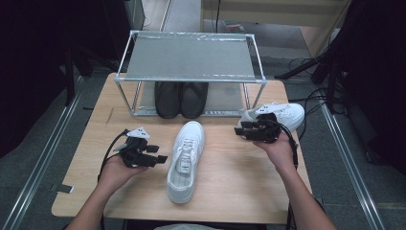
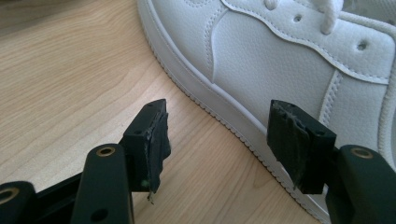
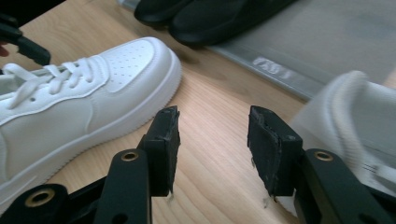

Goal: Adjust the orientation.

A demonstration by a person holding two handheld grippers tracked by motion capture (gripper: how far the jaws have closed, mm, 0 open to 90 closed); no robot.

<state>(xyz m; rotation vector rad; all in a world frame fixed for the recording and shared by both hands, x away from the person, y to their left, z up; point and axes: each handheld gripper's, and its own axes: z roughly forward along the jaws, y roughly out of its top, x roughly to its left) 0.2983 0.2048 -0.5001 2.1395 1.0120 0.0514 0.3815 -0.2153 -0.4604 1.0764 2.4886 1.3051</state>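
Note:
A white sneaker (image 1: 186, 160) lies in the middle of the wooden table (image 1: 239, 182), toe toward the rack. My left gripper (image 1: 162, 158) sits just left of it, open, jaws pointing at the shoe's side. In the left gripper view the left gripper (image 2: 217, 140) has only bare wood between its jaws, and the sneaker's sole (image 2: 243, 130) runs close ahead. My right gripper (image 1: 240, 129) hovers to the sneaker's right, open and holding nothing (image 3: 214, 140). A second white sneaker (image 1: 283, 114) lies just behind the right hand and appears blurred at the edge of the right gripper view (image 3: 359, 112).
A metal-framed two-level shoe rack (image 1: 191, 57) stands at the table's far side. A pair of black shoes (image 1: 181, 98) sits on its lower shelf and also shows in the right gripper view (image 3: 205, 14). Dark stands and cables crowd the floor at right.

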